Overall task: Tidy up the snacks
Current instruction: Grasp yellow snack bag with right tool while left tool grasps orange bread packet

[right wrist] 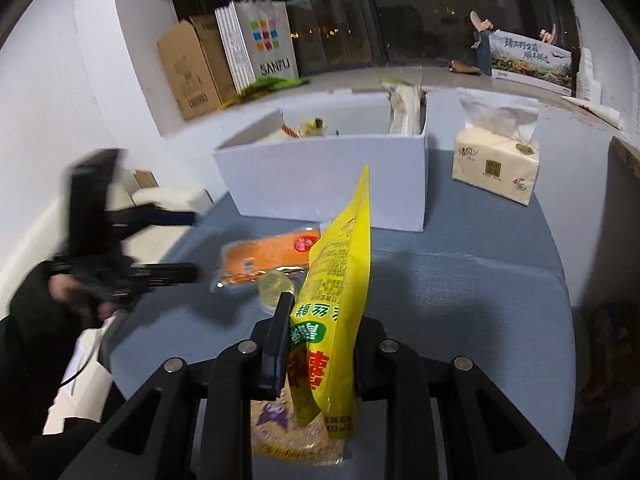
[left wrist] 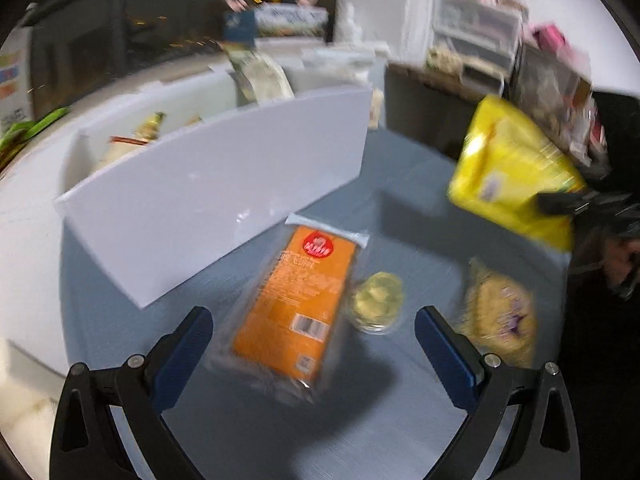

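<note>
Currently right tongs (right wrist: 316,344) clenched on the yellow pouch (right wrist: 340,280), lifted off the worktop (right wrist: 480,300); next, carry it to the white box (right wrist: 328,176) at 12 o'clock. Left tongs (left wrist: 314,340) spread wide, empty, over the orange packet (left wrist: 296,304): it needs lowering and closing.

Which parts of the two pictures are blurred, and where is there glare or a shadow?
Left wrist view: nearly everything is smeared, most of all the orange pack and yellow bag; a dark shadow lies below the pack. Right wrist view: mostly sharp, only the left gripper is blurred; the bag's foil shines.
</note>
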`<state>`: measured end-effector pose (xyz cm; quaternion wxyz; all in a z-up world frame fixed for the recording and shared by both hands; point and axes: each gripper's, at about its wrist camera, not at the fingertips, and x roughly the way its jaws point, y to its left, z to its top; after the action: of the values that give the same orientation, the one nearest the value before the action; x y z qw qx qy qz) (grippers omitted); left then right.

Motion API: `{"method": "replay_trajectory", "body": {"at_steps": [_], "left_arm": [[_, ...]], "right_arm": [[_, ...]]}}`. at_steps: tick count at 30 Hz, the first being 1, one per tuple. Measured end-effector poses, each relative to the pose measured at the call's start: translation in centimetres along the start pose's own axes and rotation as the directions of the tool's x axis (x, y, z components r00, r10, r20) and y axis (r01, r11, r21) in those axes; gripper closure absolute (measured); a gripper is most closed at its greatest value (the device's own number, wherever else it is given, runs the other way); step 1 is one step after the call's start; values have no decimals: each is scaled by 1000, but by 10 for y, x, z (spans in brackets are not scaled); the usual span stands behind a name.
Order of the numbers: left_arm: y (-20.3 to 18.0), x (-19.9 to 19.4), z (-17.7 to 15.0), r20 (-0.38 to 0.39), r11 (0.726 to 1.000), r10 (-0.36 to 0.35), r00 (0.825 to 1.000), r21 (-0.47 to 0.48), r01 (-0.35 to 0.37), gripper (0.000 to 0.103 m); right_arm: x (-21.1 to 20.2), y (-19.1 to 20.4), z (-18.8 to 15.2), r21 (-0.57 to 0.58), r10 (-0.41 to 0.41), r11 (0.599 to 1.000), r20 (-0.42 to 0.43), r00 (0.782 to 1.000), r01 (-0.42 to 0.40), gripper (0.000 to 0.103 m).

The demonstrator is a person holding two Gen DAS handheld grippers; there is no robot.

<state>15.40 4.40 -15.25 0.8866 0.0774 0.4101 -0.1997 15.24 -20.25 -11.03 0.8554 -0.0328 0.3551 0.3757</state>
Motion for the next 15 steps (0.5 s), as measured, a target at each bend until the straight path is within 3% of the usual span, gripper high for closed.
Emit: {"method": "replay_trajectory", "body": {"at_steps": [1, 6, 9, 11, 13, 15], "left_arm": [[3, 10, 3, -17, 1000, 8, 1000, 23, -8, 1], [16, 44, 12, -103, 994, -89, 991, 51, 94, 1], [16, 63, 10, -177, 991, -63, 982, 103, 82, 0], [16, 62, 6, -152, 988, -68, 986, 125, 87, 1], [18, 60, 8, -142, 991, -59, 988, 110, 75, 10], [17, 53, 10, -129, 994, -51, 990, 88, 63, 35]], "right_arm": [[-3, -1, 0, 2, 0, 1000, 7, 1000, 0, 77], [-20, -3, -4, 23, 5, 1000, 39, 999, -5, 77], [-22, -7, -5, 34, 0, 999, 37, 999, -2, 77], [-21, -10, -6, 49, 0, 999, 36, 999, -2, 77], [-19, -13, -7, 60, 0, 998, 34, 999, -2, 77], [-16, -14, -8, 66, 4, 998, 27, 1000, -6, 77]]}}
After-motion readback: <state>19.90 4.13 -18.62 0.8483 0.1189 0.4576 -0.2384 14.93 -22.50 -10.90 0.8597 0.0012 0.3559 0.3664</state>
